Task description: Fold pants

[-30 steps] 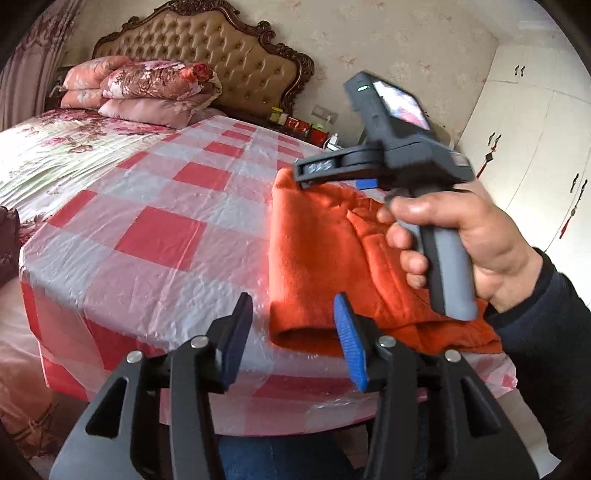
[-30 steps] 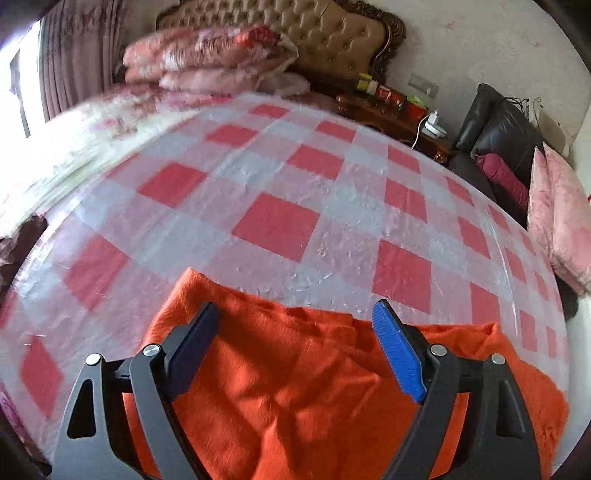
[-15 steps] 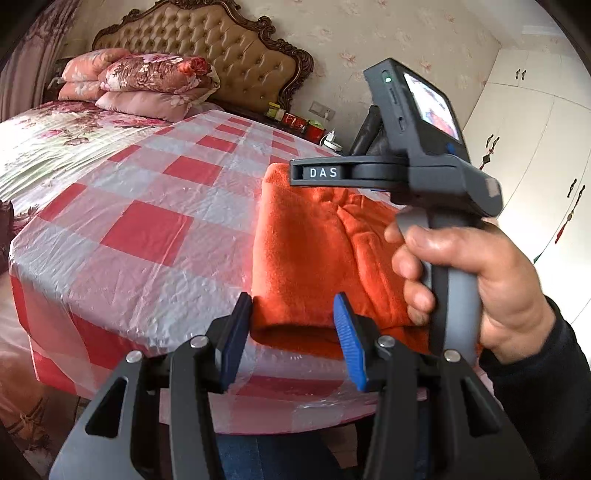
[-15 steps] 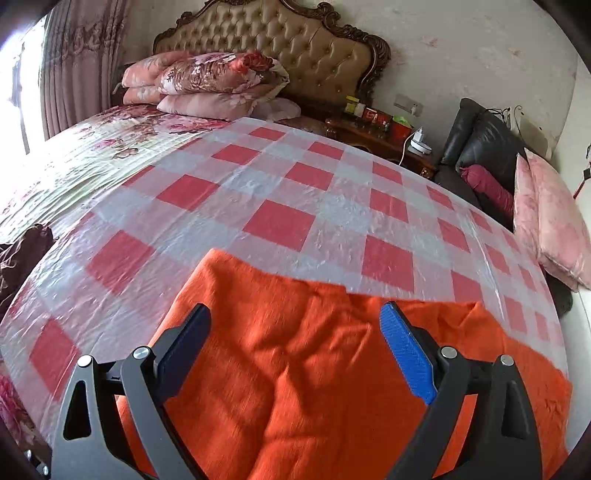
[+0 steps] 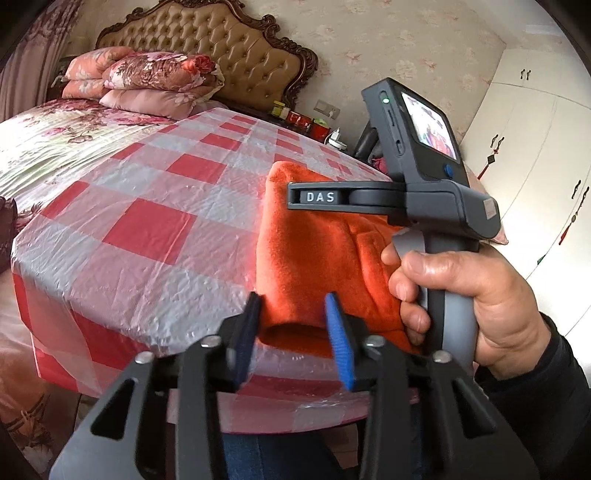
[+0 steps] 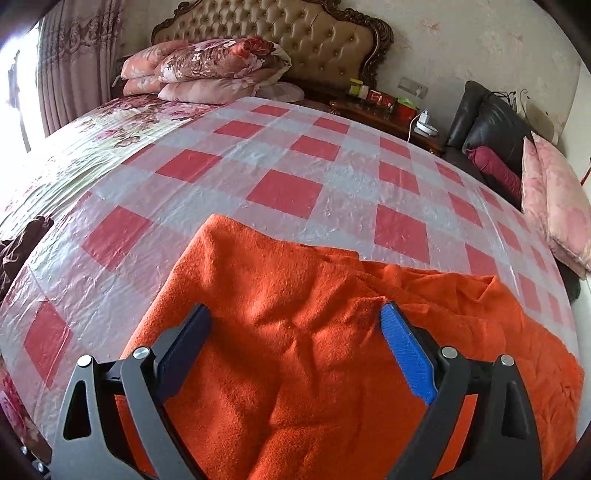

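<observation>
The orange fleece pants [image 5: 314, 266] lie folded on a table [image 5: 155, 236] covered with a red-and-white checked cloth under clear plastic film, at the table's near edge and toward its right side; one folded end, rounded like a tube, sits right at the near edge and slightly overhangs it. The left gripper [image 5: 291, 332] is level with that edge, its fingers spread apart with the folded end of the pants between them, the dark pad just beside the fabric's left side and the blue pad [image 5: 338, 347] in front of the fabric on the other; whether either pad touches the cloth cannot be told. The right gripper [image 6: 295, 354] is above the pants farther right, its fingers spread wide, holding nothing, with rumpled orange fleece filling the space under and between them. In the left wrist view a hand [image 5: 465, 295] in a dark sleeve grips the grey handle of the right gripper's body (marked "DAS", with a small lit screen on top) above the pants. Past the table's far and left edges stands a bed [image 6: 96, 147] with a floral spread, stacked pink floral quilts [image 6: 210, 70] and a tufted tan headboard [image 6: 280, 33]. A dark leather sofa [image 6: 491, 125] with pink cushions is beyond the table's far right corner, and white wardrobe doors [image 5: 532, 147] stand to the right
</observation>
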A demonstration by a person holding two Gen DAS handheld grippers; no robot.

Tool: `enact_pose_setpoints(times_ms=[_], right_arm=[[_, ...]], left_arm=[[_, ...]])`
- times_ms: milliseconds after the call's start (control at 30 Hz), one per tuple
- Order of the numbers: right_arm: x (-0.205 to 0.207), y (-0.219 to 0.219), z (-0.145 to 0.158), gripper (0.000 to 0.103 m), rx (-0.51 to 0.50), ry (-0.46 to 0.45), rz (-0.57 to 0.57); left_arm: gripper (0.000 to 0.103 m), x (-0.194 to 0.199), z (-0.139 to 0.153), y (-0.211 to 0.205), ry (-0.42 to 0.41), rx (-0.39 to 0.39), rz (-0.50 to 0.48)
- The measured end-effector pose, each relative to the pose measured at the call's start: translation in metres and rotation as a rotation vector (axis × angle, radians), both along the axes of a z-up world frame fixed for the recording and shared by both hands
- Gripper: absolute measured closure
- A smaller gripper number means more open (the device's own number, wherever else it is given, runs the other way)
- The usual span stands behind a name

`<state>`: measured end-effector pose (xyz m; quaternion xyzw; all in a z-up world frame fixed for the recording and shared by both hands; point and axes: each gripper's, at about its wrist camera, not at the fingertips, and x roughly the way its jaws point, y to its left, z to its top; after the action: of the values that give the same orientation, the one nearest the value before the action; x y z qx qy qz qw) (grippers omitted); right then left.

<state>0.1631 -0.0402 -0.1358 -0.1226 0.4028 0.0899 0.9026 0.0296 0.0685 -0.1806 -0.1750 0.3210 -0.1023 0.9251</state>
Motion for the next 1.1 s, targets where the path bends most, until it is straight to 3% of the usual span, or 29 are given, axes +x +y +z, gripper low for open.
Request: enact_pose_setpoints(times_ms=[200,333,433,500,600,667,700,767,800,867,967,1033,1067,1100], right_arm=[[0.005,-0.006,-0.002,0.013,0.051,0.034,-0.002],[0.008,-0.01,-0.004,0.012,0.091,0.065,-0.002],[0.008,-0.01,-0.005,0.012,0.093,0.068,-0.002],[0.008,-0.01,-0.005,0.011,0.097,0.07,-0.002],[0.008,-0.009,-0.005,0.011,0.097,0.07,-0.002],[0.007,-0.009,-0.005,0.011,0.098,0.07,-0.002],[0.007,-0.009,-0.005,0.011,0.098,0.07,-0.002],[0.008,-0.01,-0.005,0.011,0.099,0.071,-0.002],[0.008,-0.01,-0.005,0.011,0.099,0.071,-0.001],[0.008,-0.01,-0.005,0.011,0.105,0.074,0.002],[0.007,-0.01,-0.006,0.01,0.114,0.078,0.008],[0.008,-0.011,-0.006,0.008,0.122,0.084,0.016],[0.009,-0.012,-0.005,0.009,0.125,0.085,0.021],[0.01,-0.013,-0.003,0.009,0.134,0.092,0.023]], left_arm=[[0.079,0.0,-0.002,0.014,-0.006,-0.133,-0.009],[0.074,0.001,-0.005,0.028,-0.002,-0.29,-0.032],[0.069,0.005,-0.01,0.035,0.025,-0.351,-0.03],[0.061,0.007,-0.009,0.033,0.049,-0.321,-0.017],[0.061,0.006,0.0,0.023,0.06,-0.175,0.012],[0.059,0.008,0.003,0.019,0.098,-0.147,0.008],[0.056,0.01,0.004,0.021,0.131,-0.179,0.004],[0.054,0.017,0.001,0.029,0.198,-0.325,-0.032],[0.054,0.023,-0.009,0.035,0.256,-0.478,-0.065],[0.055,0.028,-0.018,0.038,0.287,-0.597,-0.064],[0.058,0.03,-0.028,0.044,0.275,-0.695,-0.013],[0.072,0.03,-0.03,0.043,0.27,-0.689,0.017],[0.085,0.03,-0.031,0.042,0.266,-0.667,0.024],[0.089,0.03,-0.033,0.04,0.261,-0.643,0.034]])
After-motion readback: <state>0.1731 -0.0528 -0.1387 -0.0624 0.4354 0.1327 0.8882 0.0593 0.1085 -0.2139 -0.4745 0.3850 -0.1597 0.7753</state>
